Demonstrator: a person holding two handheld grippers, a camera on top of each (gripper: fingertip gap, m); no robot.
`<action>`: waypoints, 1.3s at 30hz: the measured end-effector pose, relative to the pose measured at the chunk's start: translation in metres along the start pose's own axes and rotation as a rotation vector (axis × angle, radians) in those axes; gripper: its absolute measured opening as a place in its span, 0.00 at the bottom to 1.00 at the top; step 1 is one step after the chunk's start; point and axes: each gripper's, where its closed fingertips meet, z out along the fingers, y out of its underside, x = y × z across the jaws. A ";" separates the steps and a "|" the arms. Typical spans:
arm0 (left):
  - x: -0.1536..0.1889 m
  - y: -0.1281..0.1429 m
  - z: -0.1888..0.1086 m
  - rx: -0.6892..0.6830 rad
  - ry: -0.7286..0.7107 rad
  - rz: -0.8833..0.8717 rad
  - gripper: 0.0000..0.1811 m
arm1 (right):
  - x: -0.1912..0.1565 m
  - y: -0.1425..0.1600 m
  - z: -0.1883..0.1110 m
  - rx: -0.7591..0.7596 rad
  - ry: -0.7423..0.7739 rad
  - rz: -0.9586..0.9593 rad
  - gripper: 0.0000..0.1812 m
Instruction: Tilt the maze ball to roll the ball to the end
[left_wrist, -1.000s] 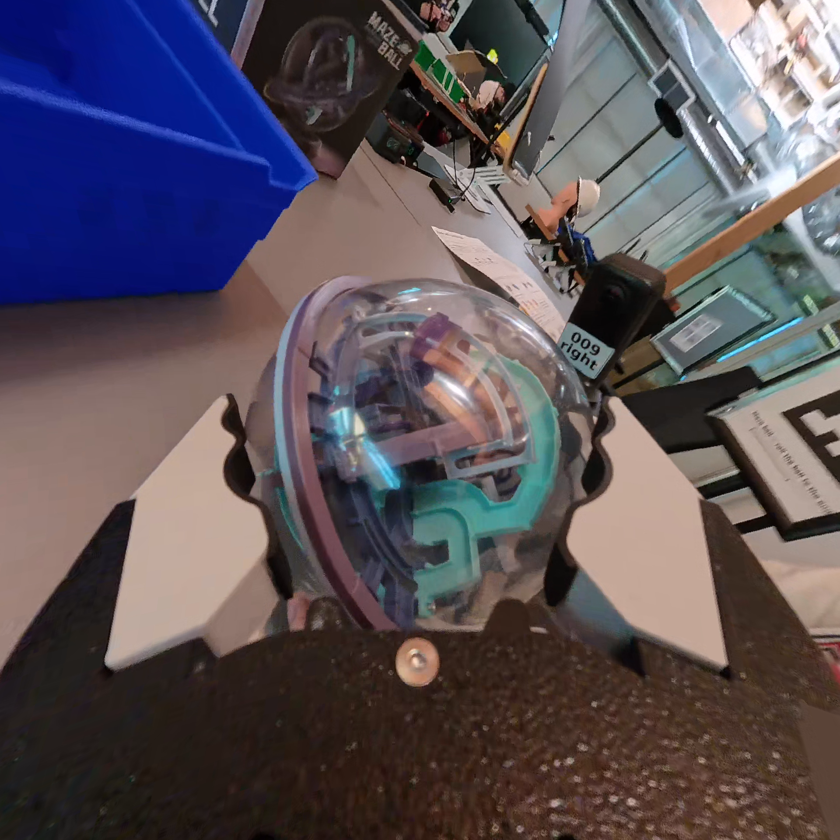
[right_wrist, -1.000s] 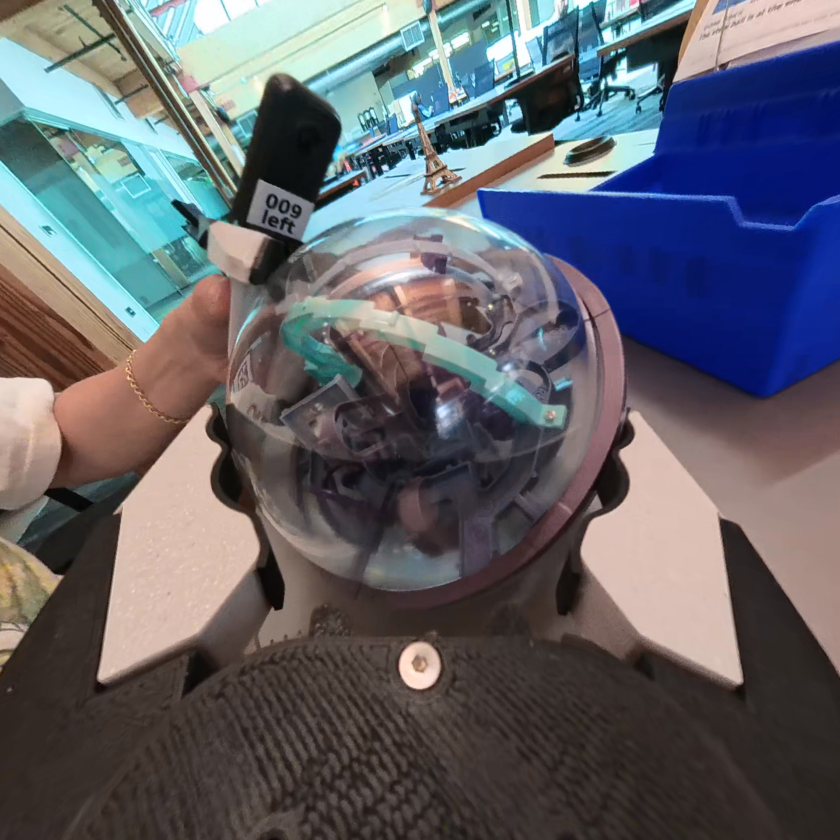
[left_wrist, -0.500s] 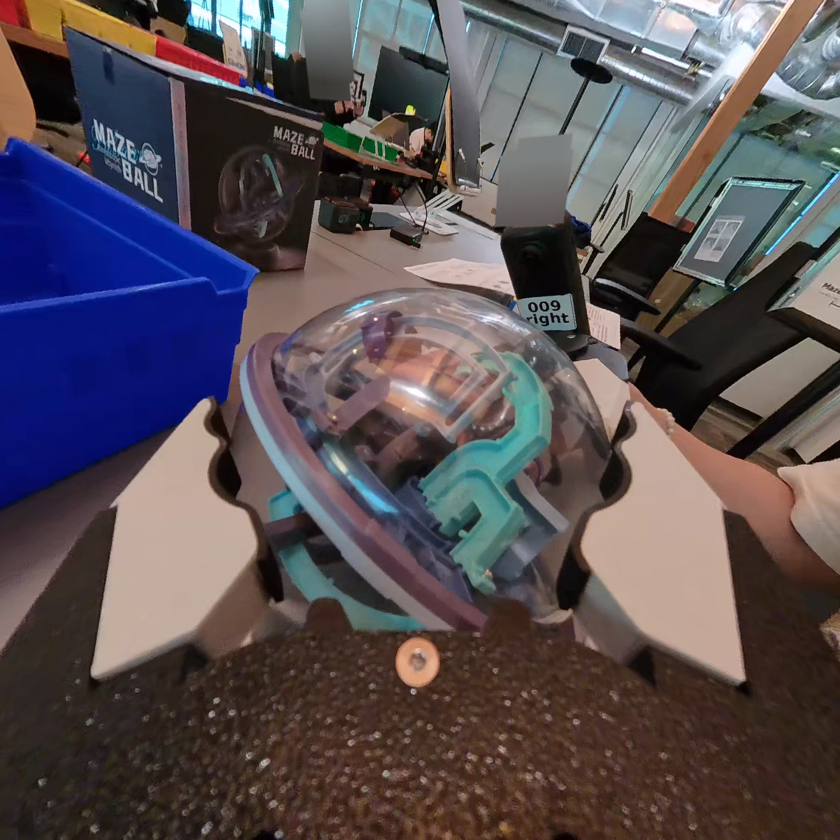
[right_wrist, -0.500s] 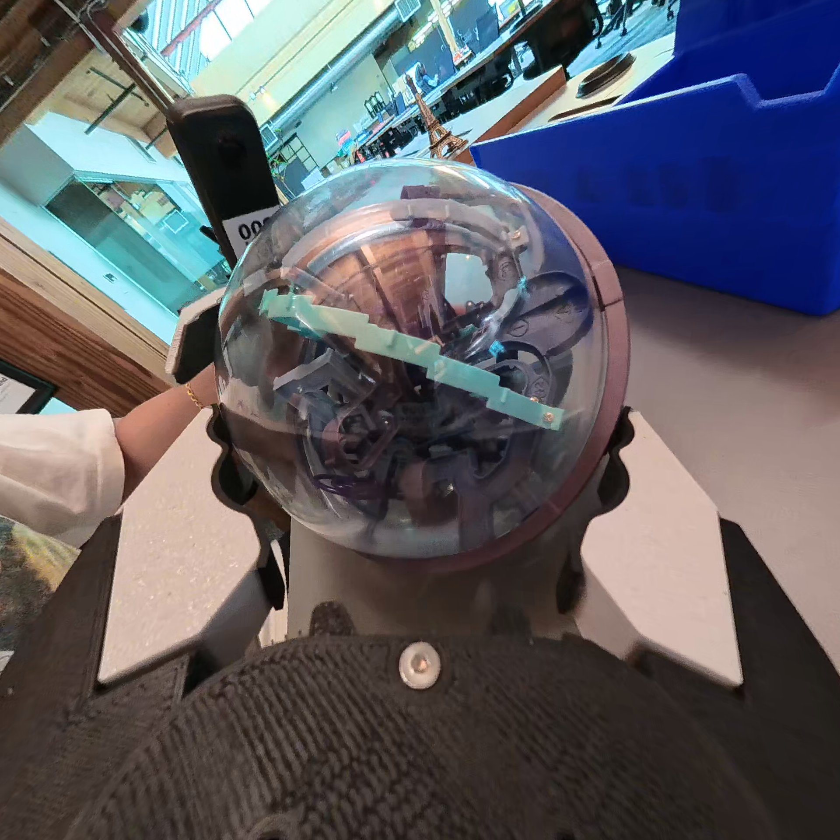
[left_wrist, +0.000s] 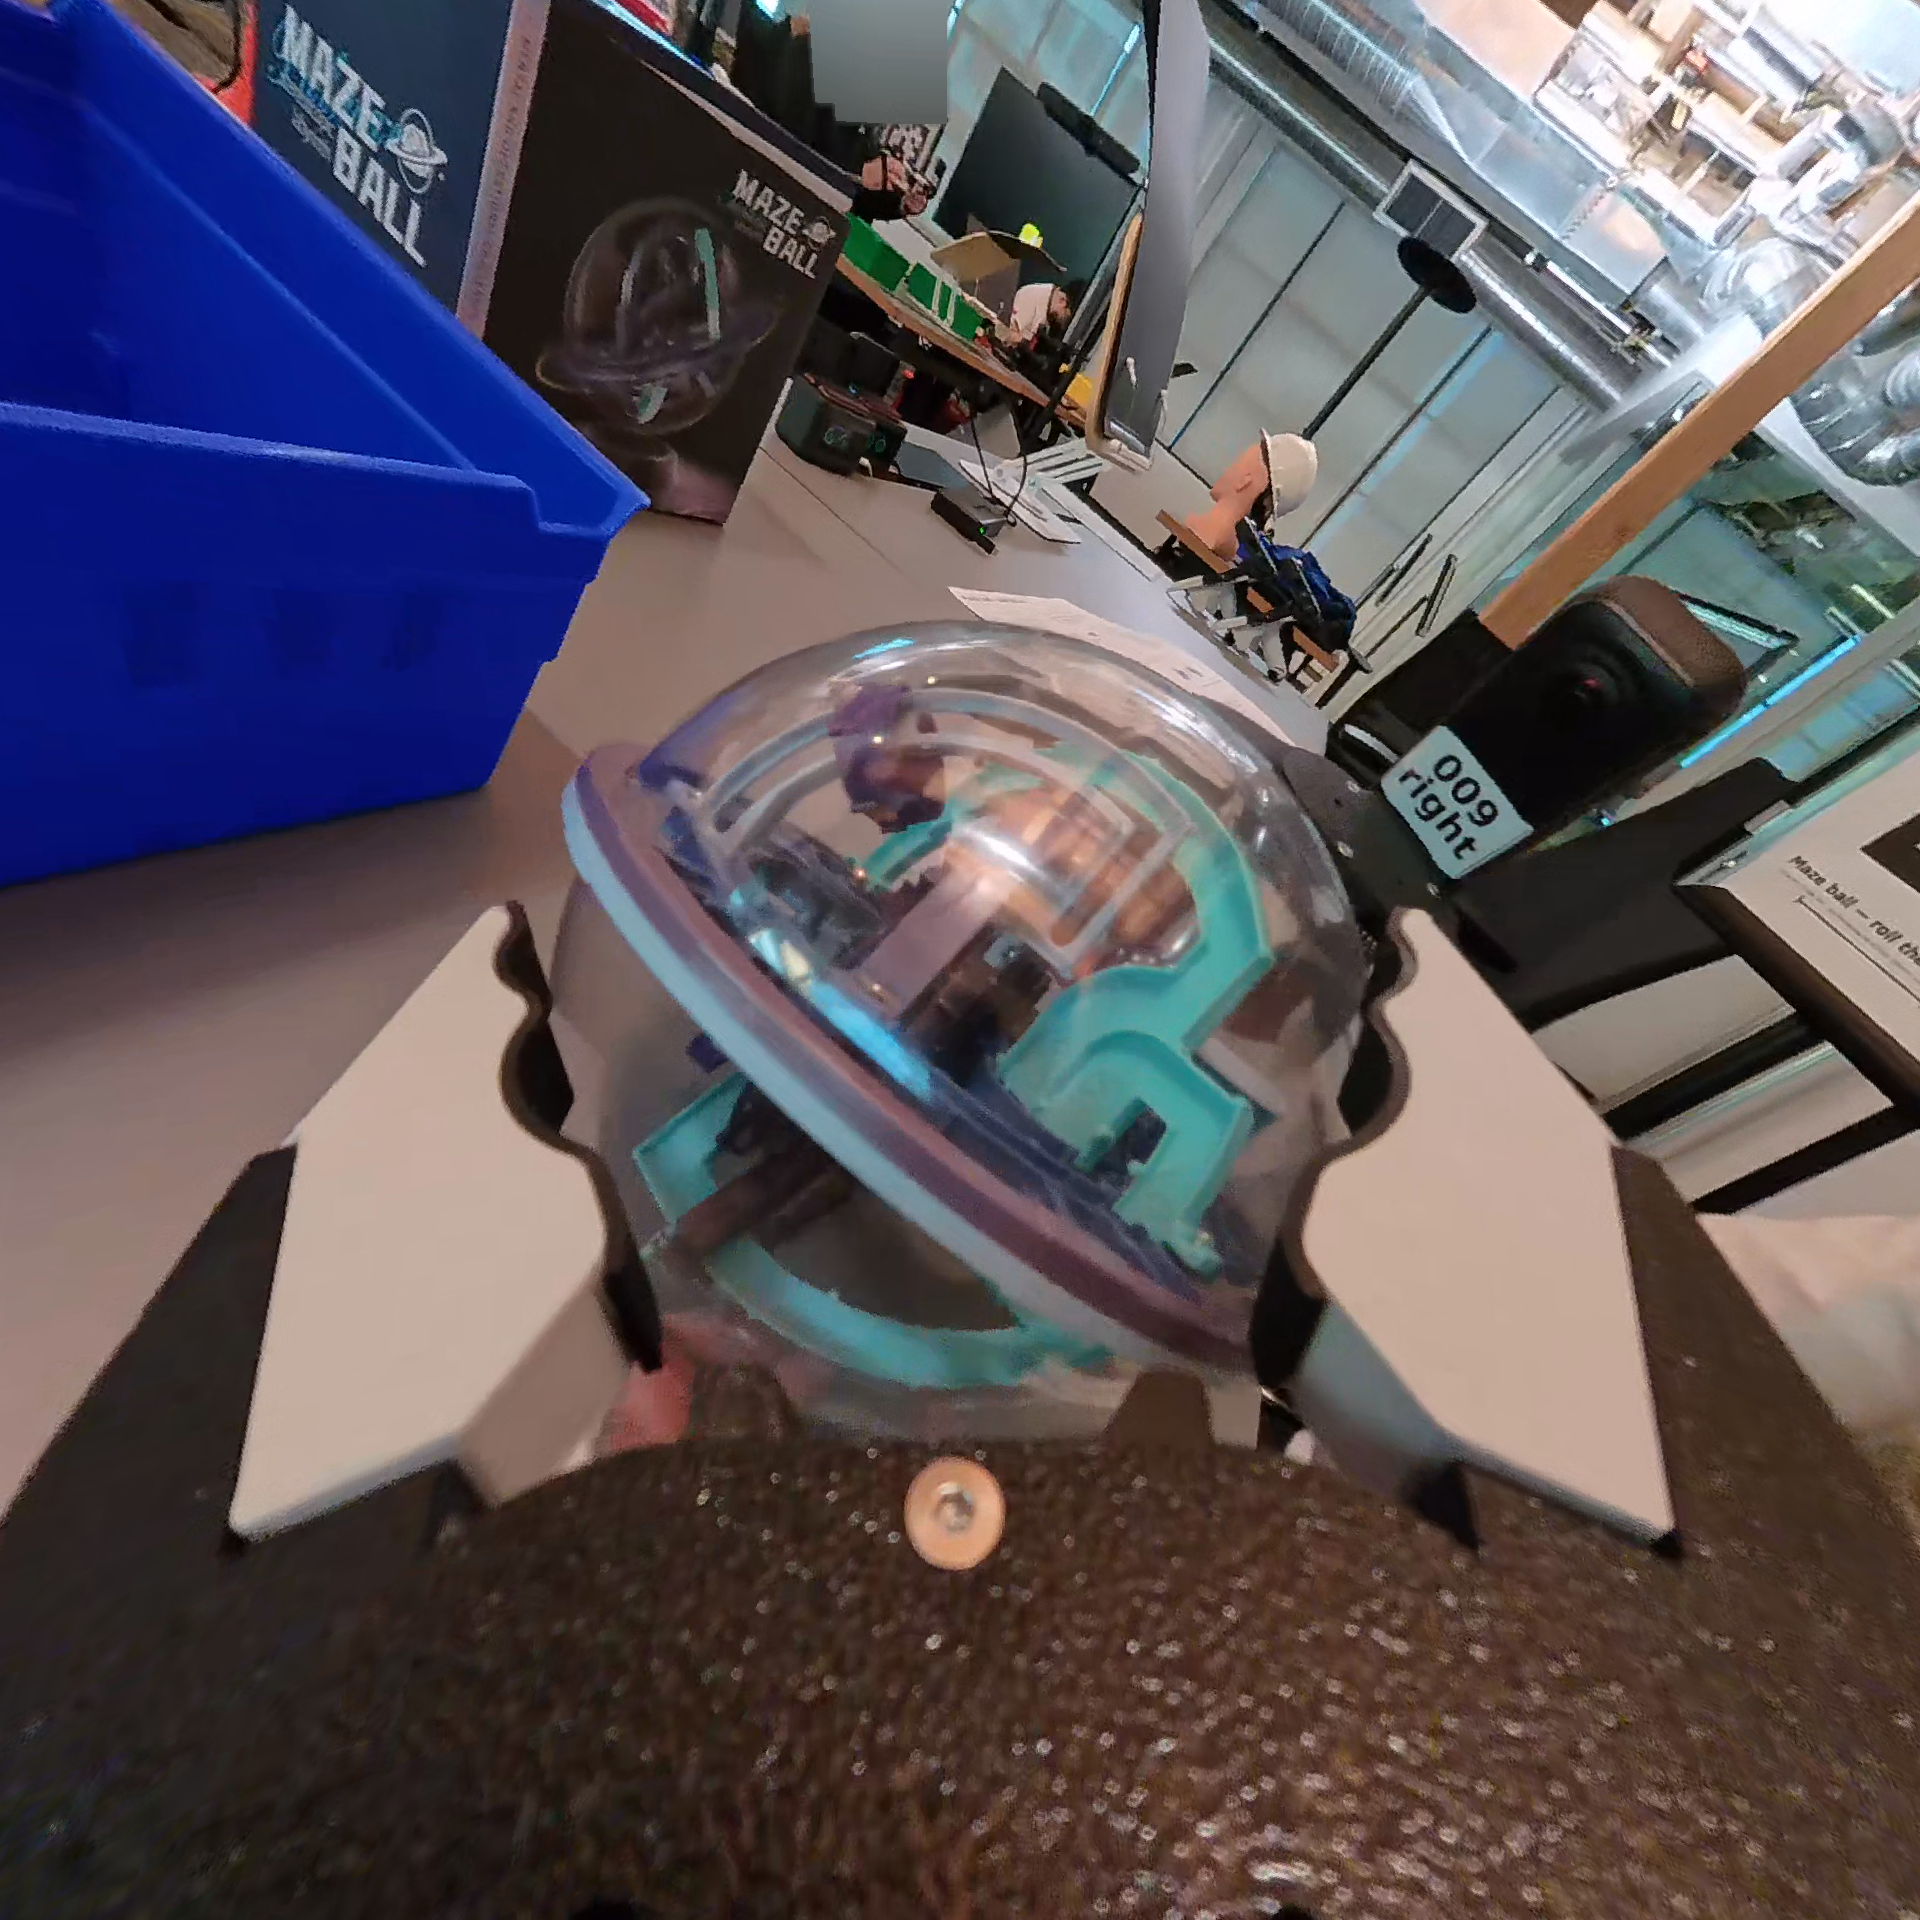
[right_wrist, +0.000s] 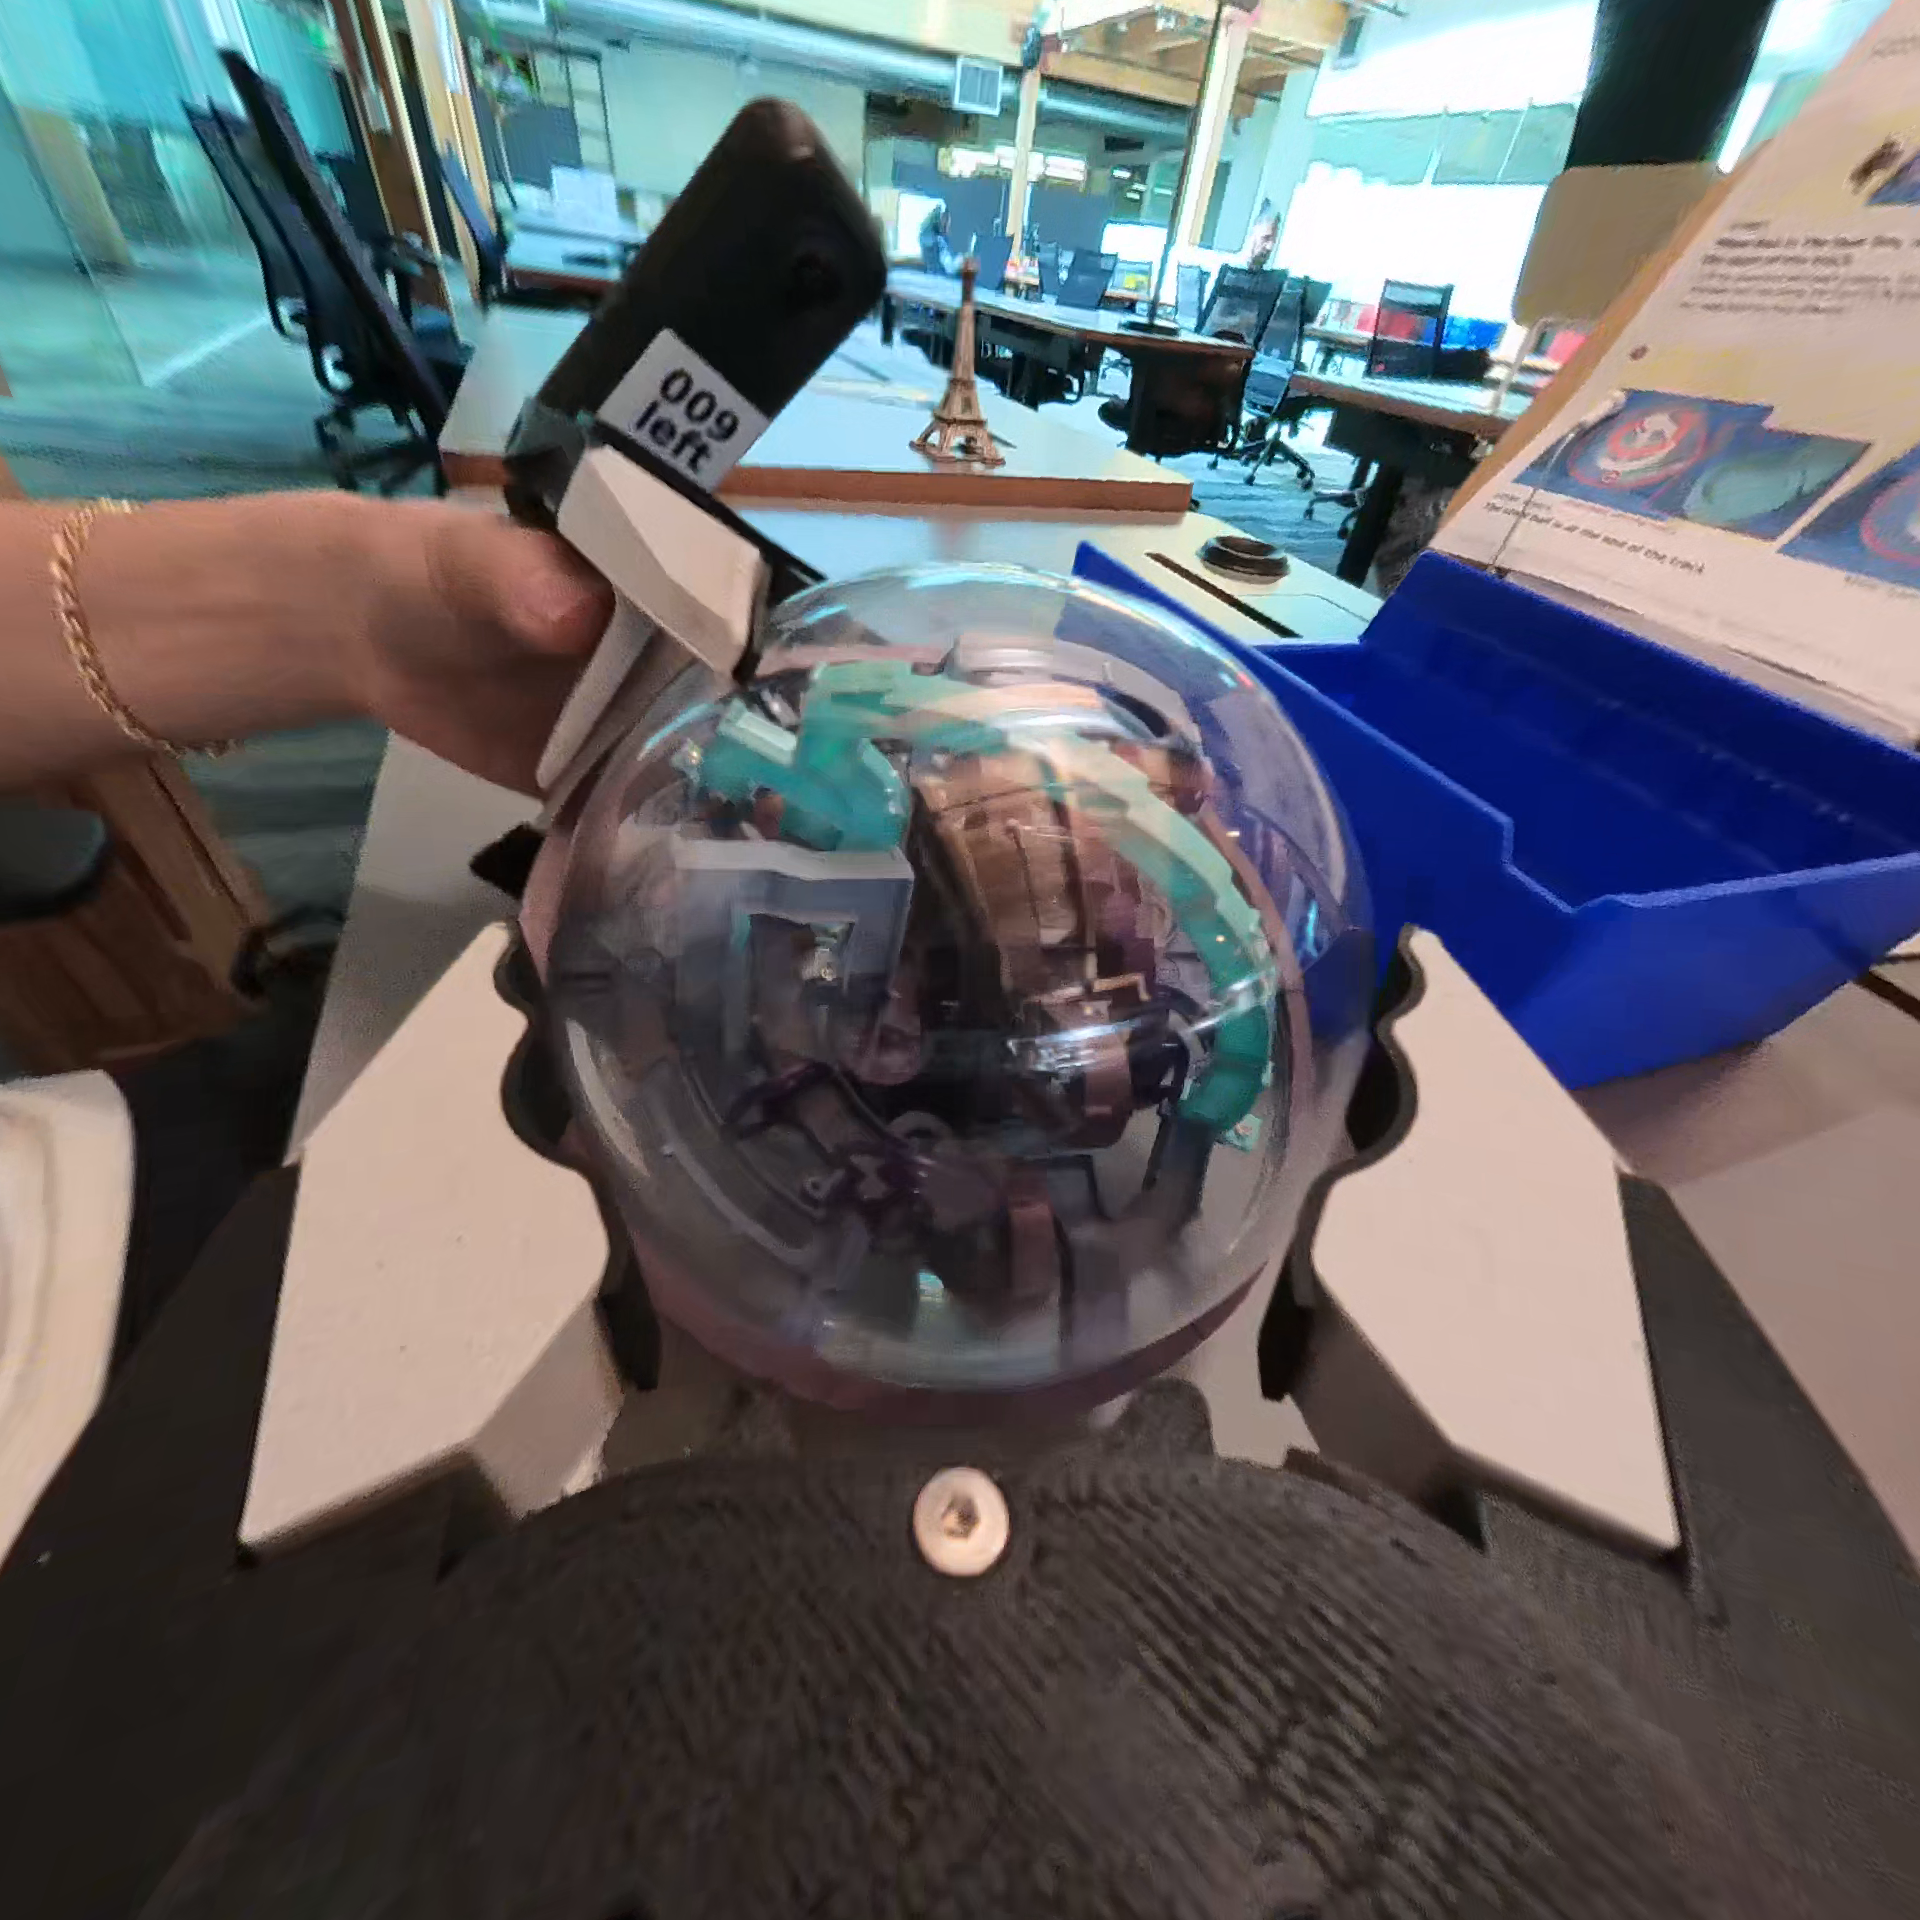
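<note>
Open-plan office behind; pale grey worktop (left_wrist: 260, 997) carries a blue bin (left_wrist: 260, 582) at 10 o'clock in the left wrist view, with a dark product box (left_wrist: 644, 270) beyond it at 12. Maze ball (left_wrist: 966, 997), a clear sphere with teal and purple tracks inside, sits central in both views, clamped from opposite sides: left gripper (left_wrist: 951, 1060) closed on it, scalloped fingers (left_wrist: 436, 1174) bearing against the shell; right gripper (right_wrist: 951, 1101) likewise closed on it. Opposed two-point hold probably lets both wrists turn the sphere together without slip. Purple equator band (left_wrist: 894, 1101) runs obliquely from 10 to 4 o'clock in the left view, so the sphere is held tilted. Small rolling ball not identifiable among the tracks; progress cannot be judged. Person's hand (right_wrist: 416, 623) grips the left tool at 10 o'clock in the right view. Risk: smooth shell rotating within the fingers.
</note>
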 end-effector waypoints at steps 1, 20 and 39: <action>0.002 0.003 0.000 -0.016 0.012 0.002 0.83 | -0.002 0.001 0.001 -0.011 0.002 -0.018 0.85; 0.016 0.013 -0.011 -0.297 0.190 0.787 0.83 | -0.007 0.011 0.011 -0.091 0.007 -0.115 0.82; 0.004 0.033 -0.008 -0.481 0.031 0.456 0.86 | -0.005 0.026 -0.002 -0.248 0.036 -0.276 0.87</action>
